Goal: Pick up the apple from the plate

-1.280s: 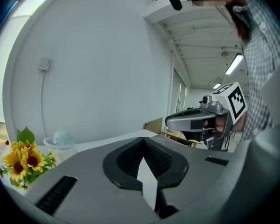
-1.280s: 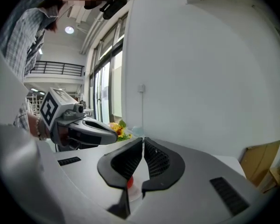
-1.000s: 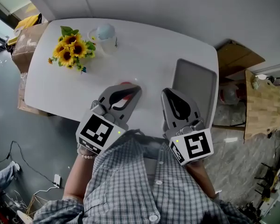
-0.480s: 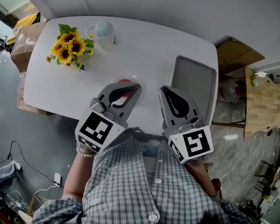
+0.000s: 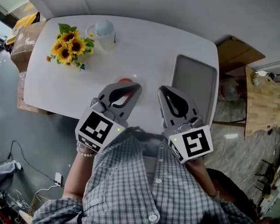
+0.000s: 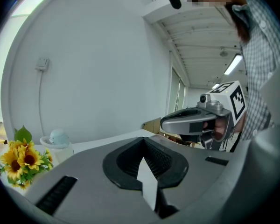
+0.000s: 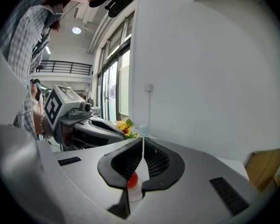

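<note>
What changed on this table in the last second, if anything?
Hardly anything. The left gripper and right gripper stay over the table's near edge, jaws shut and empty; nothing taken or released. The apple, sunflowers and tray have not moved.

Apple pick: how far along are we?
Done: nothing. The apple sits on the plate. In hand: nothing; the left gripper and right gripper are both shut and empty, held over the table's near edge, the left one nearer the apple. Left: open a gripper, reach, close on the apple, lift.
</note>
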